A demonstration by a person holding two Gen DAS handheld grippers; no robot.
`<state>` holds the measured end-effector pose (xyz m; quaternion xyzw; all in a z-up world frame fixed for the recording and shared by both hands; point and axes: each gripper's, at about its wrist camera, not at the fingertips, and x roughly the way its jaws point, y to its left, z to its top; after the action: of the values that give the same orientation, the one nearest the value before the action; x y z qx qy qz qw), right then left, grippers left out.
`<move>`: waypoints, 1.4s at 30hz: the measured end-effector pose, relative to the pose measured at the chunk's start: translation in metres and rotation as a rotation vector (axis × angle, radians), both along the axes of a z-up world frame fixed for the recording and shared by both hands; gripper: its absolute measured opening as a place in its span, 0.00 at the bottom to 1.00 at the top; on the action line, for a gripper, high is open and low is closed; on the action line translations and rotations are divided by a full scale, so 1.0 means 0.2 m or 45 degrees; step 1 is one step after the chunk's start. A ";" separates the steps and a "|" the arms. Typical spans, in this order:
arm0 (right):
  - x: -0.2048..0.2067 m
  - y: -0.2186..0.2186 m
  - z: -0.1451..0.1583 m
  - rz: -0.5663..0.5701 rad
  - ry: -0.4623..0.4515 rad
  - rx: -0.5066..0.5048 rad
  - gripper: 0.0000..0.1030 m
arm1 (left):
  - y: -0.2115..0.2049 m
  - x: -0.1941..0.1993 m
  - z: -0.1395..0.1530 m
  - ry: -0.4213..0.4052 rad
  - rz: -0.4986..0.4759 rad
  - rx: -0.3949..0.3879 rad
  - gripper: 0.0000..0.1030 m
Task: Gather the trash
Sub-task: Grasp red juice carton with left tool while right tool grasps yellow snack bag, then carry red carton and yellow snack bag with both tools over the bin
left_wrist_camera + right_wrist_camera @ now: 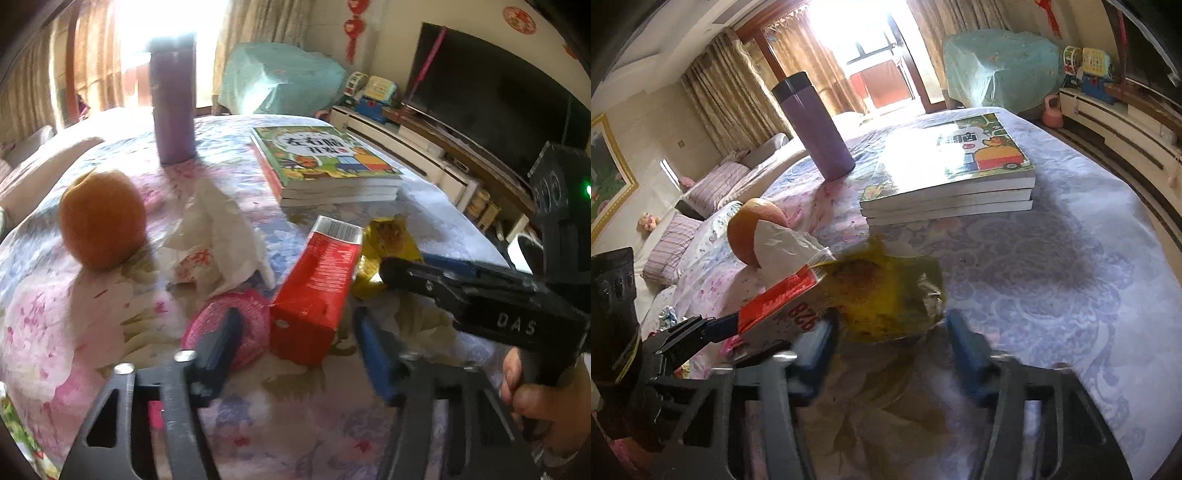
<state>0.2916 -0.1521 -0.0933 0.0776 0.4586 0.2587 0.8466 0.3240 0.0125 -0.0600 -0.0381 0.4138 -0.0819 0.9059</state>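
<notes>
Red carton (317,288) lies pointing toward books (325,162).

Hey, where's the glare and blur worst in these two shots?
Left wrist view: the window blows out white, washing the purple tumbler. Right wrist view: glare whitens the top book, and the yellow wrapper is smeared with blur.

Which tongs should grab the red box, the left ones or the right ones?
Probably the left. The left tongs stand open with the red box right between their tips. The right tongs are open around the yellow wrapper, so they suit that piece better.
</notes>
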 end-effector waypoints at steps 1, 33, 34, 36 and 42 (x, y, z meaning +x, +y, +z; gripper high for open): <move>0.00 0.00 0.00 0.000 -0.006 -0.002 0.46 | -0.01 0.00 0.00 0.002 -0.007 0.006 0.41; -0.38 -0.57 0.17 -0.231 -0.072 0.070 0.35 | -0.39 -0.29 0.11 -0.017 -0.133 -0.082 0.28; -0.40 -0.59 0.17 -0.240 -0.075 0.071 0.35 | -0.41 -0.30 0.12 -0.019 -0.142 -0.082 0.28; -0.43 -0.62 0.18 -0.255 -0.077 0.073 0.36 | -0.46 -0.32 0.13 -0.021 -0.166 -0.080 0.28; -0.53 -0.73 0.19 -0.304 -0.086 0.080 0.35 | -0.57 -0.37 0.15 -0.019 -0.224 -0.075 0.28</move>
<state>0.1852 -0.2984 -0.0544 0.1493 0.4090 0.1727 0.8835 0.2504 -0.1017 -0.0301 -0.0275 0.4061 -0.1737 0.8967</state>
